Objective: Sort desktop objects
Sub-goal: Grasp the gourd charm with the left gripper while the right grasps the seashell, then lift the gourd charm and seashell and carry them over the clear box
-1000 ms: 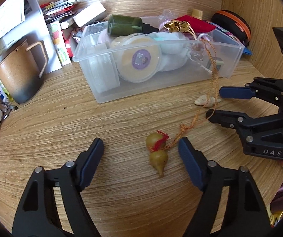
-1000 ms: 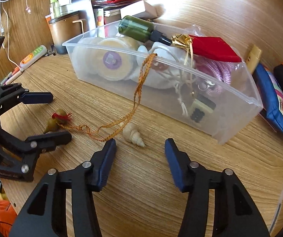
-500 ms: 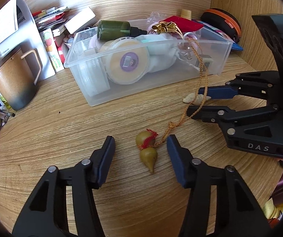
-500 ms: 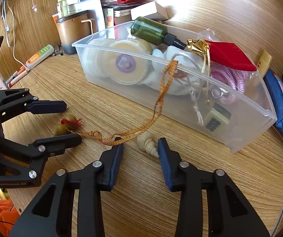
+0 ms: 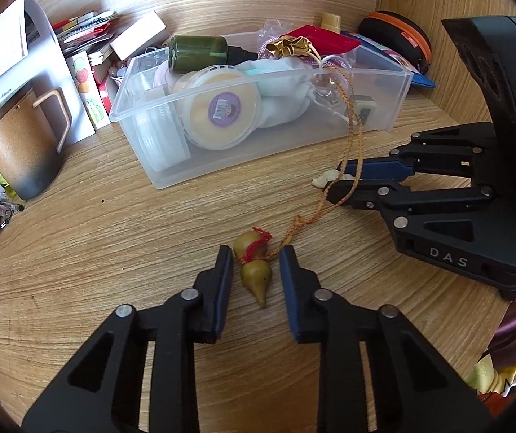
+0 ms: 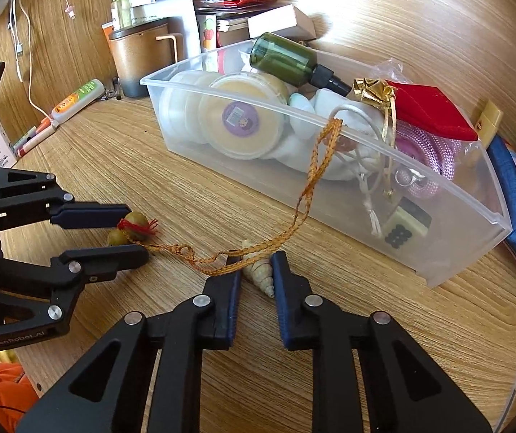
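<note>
A small olive double-gourd charm [image 5: 254,270] with a red tie lies on the wooden desk. Its orange braided cord [image 5: 352,137] runs up over the rim of the clear plastic bin [image 5: 396,108]. My left gripper [image 5: 256,252] is closing on the gourd, whose bulbs sit between the blue pads and touch them. In the right wrist view the gourd [image 6: 136,221] shows between the left gripper's [image 6: 137,232] fingers. My right gripper [image 6: 256,261] is shut on a pale spiral seashell [image 6: 262,276] lying on the desk. The cord [image 6: 308,195] drapes across its left finger.
The bin [image 6: 438,245] is packed with a green bottle [image 6: 283,59], round tubs, a red pouch [image 6: 429,110] and a mahjong tile. A brown mug [image 5: 20,151], papers and boxes stand behind it at the left; pens and a tube lie at the far left, pouches at the right.
Both grippers' jaws have closed in, the left around the gourd and the right onto the seashell. Neither hand has shifted much.
</note>
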`<state>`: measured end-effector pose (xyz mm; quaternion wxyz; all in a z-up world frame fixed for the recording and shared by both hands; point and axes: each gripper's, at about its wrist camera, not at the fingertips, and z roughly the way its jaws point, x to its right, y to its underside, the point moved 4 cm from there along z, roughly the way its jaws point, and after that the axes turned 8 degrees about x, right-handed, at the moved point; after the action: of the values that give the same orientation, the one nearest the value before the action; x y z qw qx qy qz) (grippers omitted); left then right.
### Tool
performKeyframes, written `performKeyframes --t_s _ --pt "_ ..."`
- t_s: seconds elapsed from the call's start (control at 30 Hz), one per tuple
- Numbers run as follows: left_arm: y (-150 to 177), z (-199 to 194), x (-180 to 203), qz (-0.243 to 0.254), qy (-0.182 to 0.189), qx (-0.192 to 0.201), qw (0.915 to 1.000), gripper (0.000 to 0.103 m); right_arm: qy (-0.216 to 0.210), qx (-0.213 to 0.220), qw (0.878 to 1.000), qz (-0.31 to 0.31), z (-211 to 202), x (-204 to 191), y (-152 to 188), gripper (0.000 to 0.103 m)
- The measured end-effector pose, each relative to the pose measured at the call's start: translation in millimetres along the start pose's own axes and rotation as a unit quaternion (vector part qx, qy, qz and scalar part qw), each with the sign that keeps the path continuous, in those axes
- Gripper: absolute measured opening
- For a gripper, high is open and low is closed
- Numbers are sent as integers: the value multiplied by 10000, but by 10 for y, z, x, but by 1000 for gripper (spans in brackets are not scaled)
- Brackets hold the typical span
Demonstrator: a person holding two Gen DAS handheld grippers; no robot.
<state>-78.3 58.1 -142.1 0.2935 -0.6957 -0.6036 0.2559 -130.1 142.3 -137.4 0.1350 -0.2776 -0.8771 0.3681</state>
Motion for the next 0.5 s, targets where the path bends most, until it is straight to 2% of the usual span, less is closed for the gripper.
performKeyframes --t_s 0.1,0.5 --pt "3 -3 7 3 -15 0 10000 20 -8 8 10000 8 -2 5 0 16" --pt "-47 17 13 -89 -78 -56 9999 19 100 128 9996 237 -115 72 25 16"
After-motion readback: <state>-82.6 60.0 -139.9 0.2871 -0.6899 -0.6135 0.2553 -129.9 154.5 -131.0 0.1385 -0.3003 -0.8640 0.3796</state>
